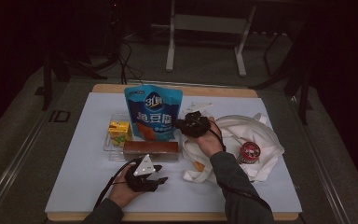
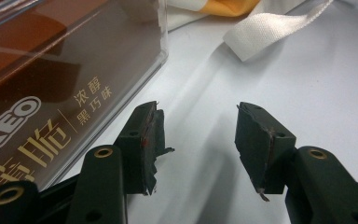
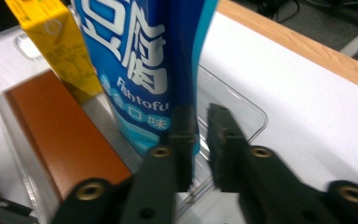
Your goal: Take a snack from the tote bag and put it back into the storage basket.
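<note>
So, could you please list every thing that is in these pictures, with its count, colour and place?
blue snack pouch: 1, blue with white lettering, upright in the clear tray, its edge between the right gripper's jaws
yellow carton: 1, yellow, in the tray left of the pouch
brown box: 1, brown, lying at the tray's near side
clear tray: 1, transparent, table centre
white cloth bag: 1, white, right of the tray
jar: 1, red lid, on the bag
table: 1, white top, wooden edge
left gripper: 1, black, open, beside the brown box
right gripper: 1, black, closed on the pouch's edge
</note>
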`<action>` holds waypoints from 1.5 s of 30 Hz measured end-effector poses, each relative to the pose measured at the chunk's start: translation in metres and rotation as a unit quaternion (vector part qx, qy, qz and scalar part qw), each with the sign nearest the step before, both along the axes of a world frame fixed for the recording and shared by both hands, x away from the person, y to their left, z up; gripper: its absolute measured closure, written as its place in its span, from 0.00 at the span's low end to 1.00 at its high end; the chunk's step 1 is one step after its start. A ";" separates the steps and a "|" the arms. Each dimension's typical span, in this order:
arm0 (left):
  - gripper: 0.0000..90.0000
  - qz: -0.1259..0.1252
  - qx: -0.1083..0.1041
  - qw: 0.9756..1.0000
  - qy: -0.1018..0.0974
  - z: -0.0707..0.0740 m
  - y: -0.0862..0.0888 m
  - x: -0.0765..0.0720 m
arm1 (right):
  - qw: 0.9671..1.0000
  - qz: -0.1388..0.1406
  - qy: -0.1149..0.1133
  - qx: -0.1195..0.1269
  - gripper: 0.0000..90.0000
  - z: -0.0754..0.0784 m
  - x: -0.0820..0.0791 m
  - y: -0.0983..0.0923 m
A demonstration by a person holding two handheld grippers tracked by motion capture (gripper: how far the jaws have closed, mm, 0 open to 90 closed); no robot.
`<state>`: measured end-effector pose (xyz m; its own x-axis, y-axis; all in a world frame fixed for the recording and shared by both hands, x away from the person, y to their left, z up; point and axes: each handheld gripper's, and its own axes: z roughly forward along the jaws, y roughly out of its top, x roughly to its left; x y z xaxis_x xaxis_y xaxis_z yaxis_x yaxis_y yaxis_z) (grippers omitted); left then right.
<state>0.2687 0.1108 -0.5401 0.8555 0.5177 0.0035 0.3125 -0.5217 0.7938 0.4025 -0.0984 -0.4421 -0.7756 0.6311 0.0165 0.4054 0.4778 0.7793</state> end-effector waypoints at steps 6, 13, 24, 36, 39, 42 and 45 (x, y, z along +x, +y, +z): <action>0.55 -0.001 0.001 1.000 0.000 0.000 0.000 0.000 | 1.000 -0.010 -0.011 -0.021 1.00 0.001 -0.001 0.013; 0.55 -0.001 0.001 1.000 0.000 0.000 -0.001 0.000 | 1.000 -0.009 -0.006 -0.025 1.00 0.001 0.002 0.029; 0.55 -0.003 0.003 1.000 -0.001 0.000 -0.001 0.000 | 1.000 -0.019 -0.007 -0.024 1.00 0.006 0.006 0.051; 0.55 -0.004 0.004 1.000 -0.001 0.000 -0.001 0.000 | 0.998 -0.041 -0.006 -0.039 0.99 0.002 0.012 0.051; 0.55 -0.004 0.004 1.000 -0.001 0.000 -0.001 0.000 | 0.998 -0.041 -0.003 -0.040 0.99 0.003 0.012 0.055; 0.55 -0.004 0.004 1.000 -0.001 0.000 -0.001 0.000 | 0.999 -0.039 -0.004 -0.038 0.99 0.003 0.012 0.057; 0.55 -0.004 0.004 1.000 -0.001 0.000 -0.001 0.000 | 0.999 -0.040 0.000 -0.032 0.99 0.004 0.013 0.059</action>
